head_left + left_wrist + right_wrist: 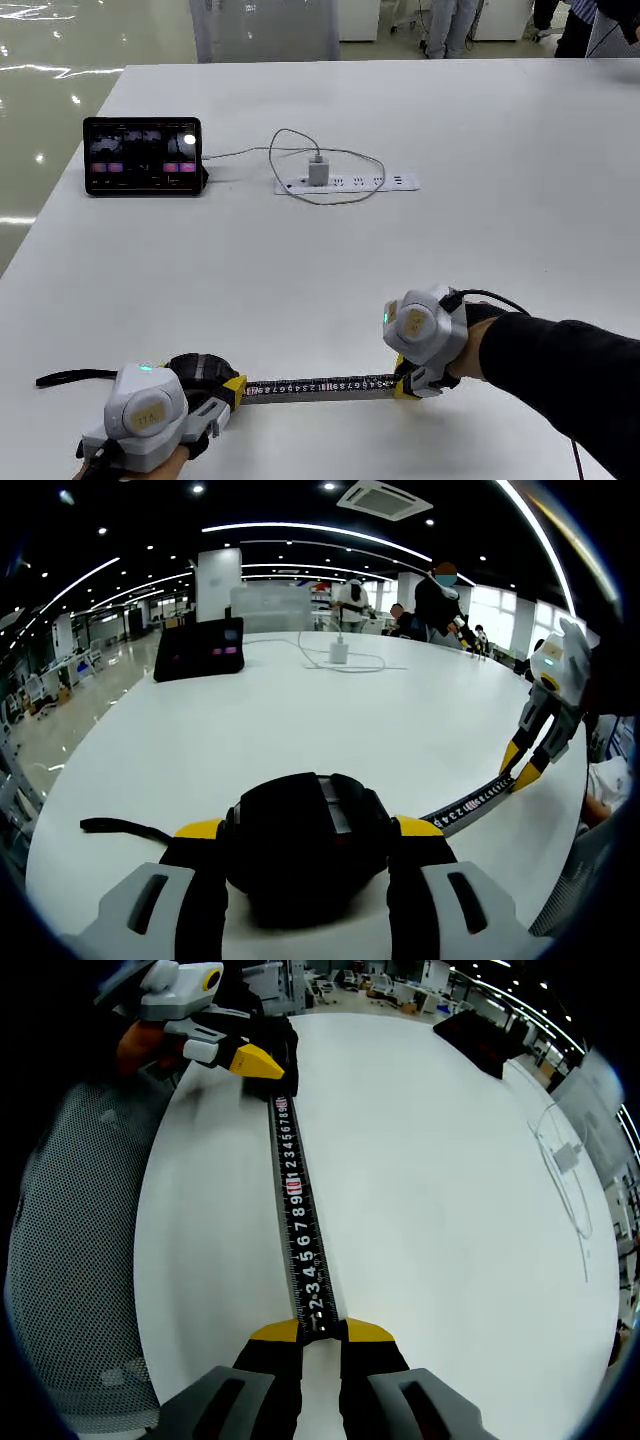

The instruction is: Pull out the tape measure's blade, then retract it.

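A black tape measure case (203,372) (305,835) lies on the white table near its front left, and my left gripper (225,398) (305,832) is shut on it, yellow tips on either side. Its blade (318,387) (297,1215) (468,807) runs out flat to the right across the table. My right gripper (407,387) (321,1332) is shut on the blade's end, pinching it between its yellow tips. A black wrist strap (72,378) (118,827) trails left from the case.
A tablet (143,156) stands at the back left. A white power strip (348,183) with a charger and a looped cable (330,165) lies at the table's middle back. People stand beyond the far edge.
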